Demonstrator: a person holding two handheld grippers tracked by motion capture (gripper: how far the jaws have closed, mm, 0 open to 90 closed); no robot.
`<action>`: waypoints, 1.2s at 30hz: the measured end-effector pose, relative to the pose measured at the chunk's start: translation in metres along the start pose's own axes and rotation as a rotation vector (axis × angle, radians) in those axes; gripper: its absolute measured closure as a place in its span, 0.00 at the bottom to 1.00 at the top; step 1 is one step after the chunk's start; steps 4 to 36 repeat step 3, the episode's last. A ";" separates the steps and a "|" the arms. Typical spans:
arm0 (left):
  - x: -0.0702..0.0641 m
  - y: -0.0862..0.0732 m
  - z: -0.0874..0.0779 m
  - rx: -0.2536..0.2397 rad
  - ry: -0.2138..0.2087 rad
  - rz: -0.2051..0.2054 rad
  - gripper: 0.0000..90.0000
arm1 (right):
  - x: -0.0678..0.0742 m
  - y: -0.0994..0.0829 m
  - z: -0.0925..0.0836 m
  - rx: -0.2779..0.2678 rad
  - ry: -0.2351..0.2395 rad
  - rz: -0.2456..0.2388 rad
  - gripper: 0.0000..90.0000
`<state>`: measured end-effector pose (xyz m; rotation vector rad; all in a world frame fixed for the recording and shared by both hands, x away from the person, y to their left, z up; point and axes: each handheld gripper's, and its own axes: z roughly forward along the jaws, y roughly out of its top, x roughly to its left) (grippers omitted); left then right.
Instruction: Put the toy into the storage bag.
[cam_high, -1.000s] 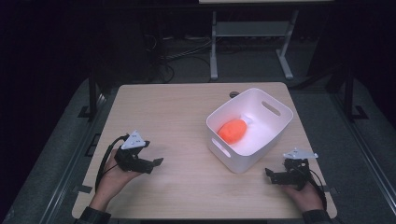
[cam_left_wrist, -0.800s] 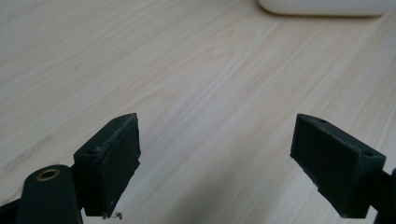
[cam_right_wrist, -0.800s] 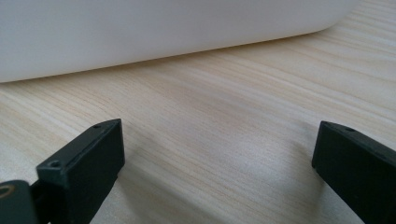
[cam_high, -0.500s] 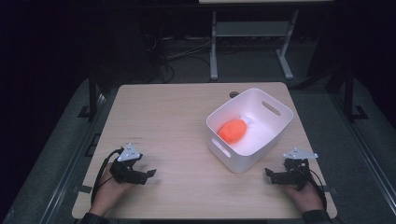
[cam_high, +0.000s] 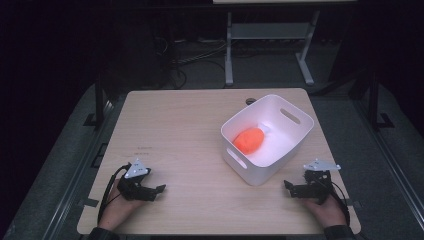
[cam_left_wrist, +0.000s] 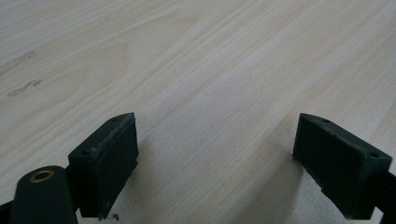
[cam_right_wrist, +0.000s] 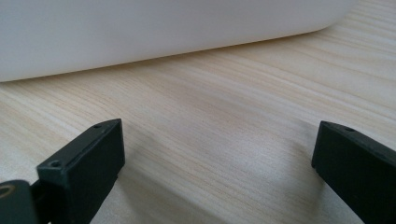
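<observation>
- Orange object (cam_high: 248, 139): one, rounded and oblong with a smooth matte look, lying inside the white bin (cam_high: 298, 137) toward its left inner wall; its material cannot be told.
- White bin: one, a rectangular plastic tub with rounded corners and a cut-out handle slot at each of two opposite ends, standing at an angle on the right half of the table (cam_high: 190, 125). A small pale item lies just beside the orange object inside it; its nature cannot be told.
- Table: one, light wood-grain top with rounded corners and fine straight grain, marked by a few faint dark scuffs near the left side.
- Grippers: two, black, each held in one hand at the near edge of the table, well apart from each other.
- Left gripper (cam_high: 159, 189): jaws spread wide over bare wood in the left gripper view (cam_left_wrist: 215, 154), pinching nothing; the flat black pads (cam_left_wrist: 109, 158) show worn, rough edges.
- Right gripper (cam_high: 288, 186): jaws spread wide (cam_right_wrist: 219, 163), pinching nothing, resting low on the table with the bin's smooth white wall (cam_right_wrist: 163, 32) near ahead.
- Grey three-cornered plates: two, one atop each gripper.
</observation>
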<state>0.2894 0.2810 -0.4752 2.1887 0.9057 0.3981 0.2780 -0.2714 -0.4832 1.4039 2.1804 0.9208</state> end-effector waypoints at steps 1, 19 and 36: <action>0.000 0.000 0.000 0.000 0.000 -0.001 0.14 | 0.000 0.000 0.000 0.000 0.000 0.000 0.02; 0.000 0.000 0.000 -0.001 0.001 -0.002 0.14 | 0.000 0.000 0.000 0.000 0.000 0.000 0.02; 0.000 0.000 0.000 -0.001 0.001 -0.002 0.14 | 0.000 0.000 0.000 0.000 0.000 0.000 0.02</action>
